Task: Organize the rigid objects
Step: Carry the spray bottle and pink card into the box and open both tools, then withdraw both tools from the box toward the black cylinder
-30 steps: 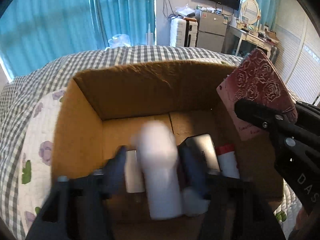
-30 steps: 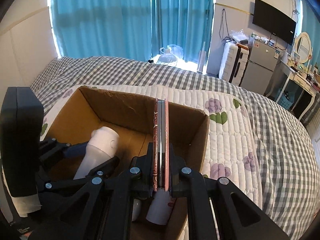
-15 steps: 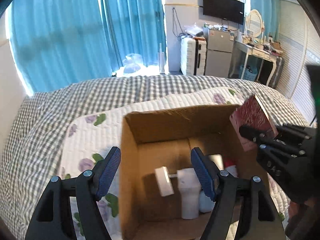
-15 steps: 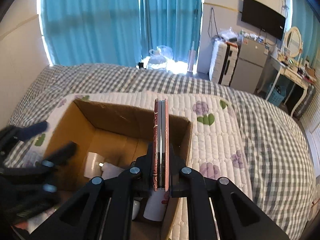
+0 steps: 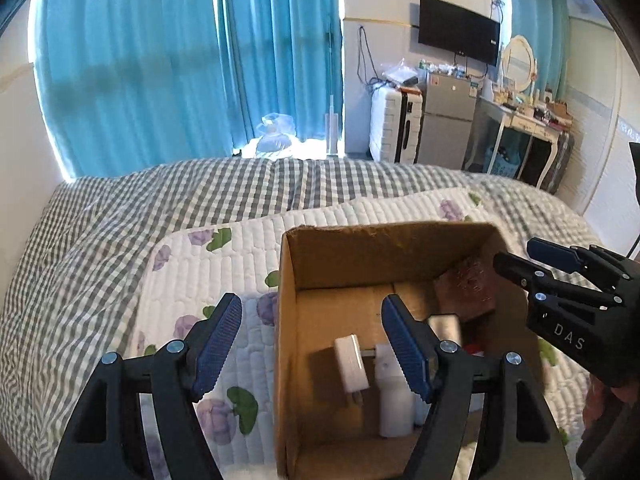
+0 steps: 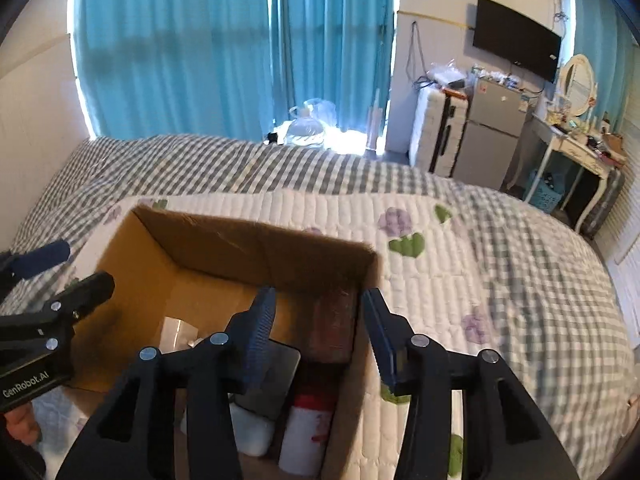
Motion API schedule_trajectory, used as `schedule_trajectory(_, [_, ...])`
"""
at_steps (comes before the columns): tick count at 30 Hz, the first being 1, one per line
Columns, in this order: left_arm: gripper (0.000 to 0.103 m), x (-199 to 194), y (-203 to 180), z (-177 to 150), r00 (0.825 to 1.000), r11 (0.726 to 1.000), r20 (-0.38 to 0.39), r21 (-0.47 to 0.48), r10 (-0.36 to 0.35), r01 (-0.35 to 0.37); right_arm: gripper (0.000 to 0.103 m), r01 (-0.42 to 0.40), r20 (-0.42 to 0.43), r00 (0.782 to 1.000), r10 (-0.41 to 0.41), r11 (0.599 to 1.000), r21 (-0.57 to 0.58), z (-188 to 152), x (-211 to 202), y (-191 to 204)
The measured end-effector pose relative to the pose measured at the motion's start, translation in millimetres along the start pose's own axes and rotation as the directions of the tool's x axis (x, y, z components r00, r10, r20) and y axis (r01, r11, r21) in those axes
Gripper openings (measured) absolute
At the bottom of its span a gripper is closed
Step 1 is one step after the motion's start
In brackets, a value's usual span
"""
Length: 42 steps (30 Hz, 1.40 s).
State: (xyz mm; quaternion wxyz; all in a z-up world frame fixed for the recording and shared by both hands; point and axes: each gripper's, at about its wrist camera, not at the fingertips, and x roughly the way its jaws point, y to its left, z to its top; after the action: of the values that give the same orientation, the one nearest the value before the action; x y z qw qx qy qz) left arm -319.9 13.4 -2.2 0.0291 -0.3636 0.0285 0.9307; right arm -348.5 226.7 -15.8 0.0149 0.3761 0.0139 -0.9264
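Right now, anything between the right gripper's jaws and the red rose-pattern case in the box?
Nothing visible. The right gripper hangs over the cardboard box, jaws opening and empty, directly above the red rose-pattern case leaning inside the box's right wall.

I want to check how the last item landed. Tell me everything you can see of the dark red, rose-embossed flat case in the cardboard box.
The dark red flat case with an embossed rose pattern looks rigid and thin, like a notebook or slim box. It stands on edge, tilted, inside the brown cardboard box, leaning at its far right corner. It is blurred. The right gripper is opening above it; its pads no longer press the case.
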Motion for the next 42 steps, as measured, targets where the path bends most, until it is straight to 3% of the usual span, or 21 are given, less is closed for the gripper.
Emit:
schedule_trajectory(7, [0.090, -89, 0, 0, 0.998, 1.000, 0.053, -0.021, 0.018, -0.017, 0.063, 0.044, 0.028, 0.999, -0.043, 0.999, -0.025, 4, -87, 11])
schedule_trajectory(11, [0.092, -138, 4, -3, 0.997, 0.999, 0.082, -0.035, 0.009, -0.006, 0.092, 0.074, 0.044, 0.996, -0.074, 0.997, -0.005, 2, -145, 16])
schedule_trajectory(15, [0.092, -177, 7, -10, 0.993, 0.999, 0.110, -0.016, 0.053, -0.051, 0.096, 0.127, 0.069, 0.990, -0.126, 0.992, -0.006, -2, -196, 20])
schedule_trajectory(19, [0.092, -206, 11, -30, 0.989, 0.999, 0.145, -0.002, 0.043, -0.044, 0.096, 0.118, 0.059, 0.991, -0.117, 0.993, 0.001, -18, -228, 19])
schedule_trajectory(21, [0.093, -212, 12, -41, 0.989, 0.999, 0.148, 0.003, 0.031, -0.031, 0.102, 0.113, 0.052, 0.992, -0.113, 0.994, 0.009, -30, -239, 20])
schedule_trajectory(27, [0.093, -209, 9, -71, 0.984, 0.999, 0.176, 0.040, -0.002, -0.005, 0.103, 0.071, 0.078, 0.995, -0.069, 0.997, -0.016, -65, -251, 28])
schedule_trajectory(33, [0.093, -171, 6, -100, 0.988, 1.000, 0.154, 0.030, -0.013, 0.009, 0.103, 0.066, 0.052, 0.997, -0.065, 0.998, -0.025, -98, -213, 36])
schedule_trajectory(42, [0.093, -56, 1, -153, 0.998, 0.998, -0.050, 0.043, -0.045, 0.047, 0.103, 0.046, -0.017, 0.999, -0.047, 0.999, -0.014, -145, -103, 34])
